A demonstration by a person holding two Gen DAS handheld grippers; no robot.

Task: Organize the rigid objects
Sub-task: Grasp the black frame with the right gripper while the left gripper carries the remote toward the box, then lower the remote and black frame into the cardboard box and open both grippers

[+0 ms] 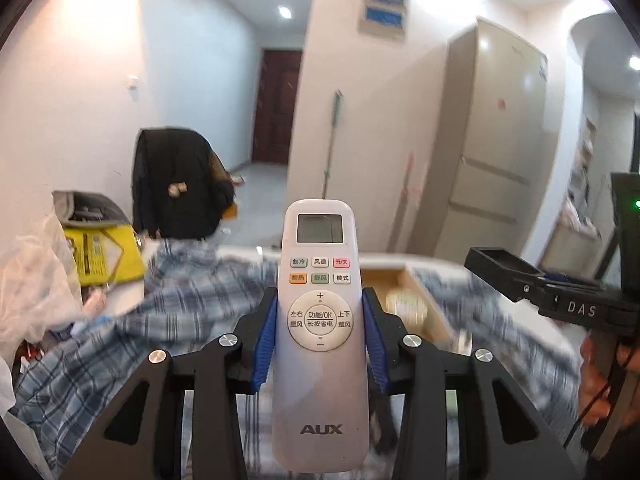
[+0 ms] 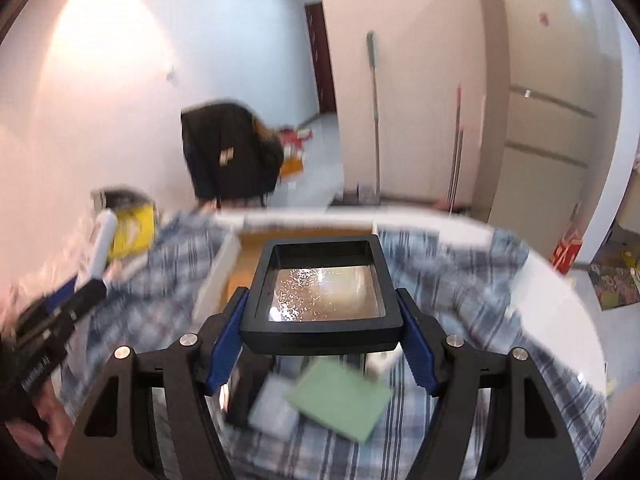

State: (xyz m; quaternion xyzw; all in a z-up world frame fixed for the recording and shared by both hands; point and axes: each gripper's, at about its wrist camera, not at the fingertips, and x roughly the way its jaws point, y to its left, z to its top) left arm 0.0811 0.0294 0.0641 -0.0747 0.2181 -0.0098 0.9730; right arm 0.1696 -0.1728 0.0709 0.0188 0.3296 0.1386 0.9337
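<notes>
My left gripper is shut on a white AUX remote control, its blue pads pressing both sides; the remote points away, screen end up. At the right edge of that view the right gripper carries a black box. In the right wrist view my right gripper is shut on that black-framed box with a clear shiny window, held above the plaid-covered table. The remote and left gripper show at the left there. A wooden drawer-like tray lies just beyond.
A green card and a pale flat item lie on the plaid cloth below the box. A yellow package and plastic bags sit at the left. A black-draped chair stands behind; a fridge is at the right.
</notes>
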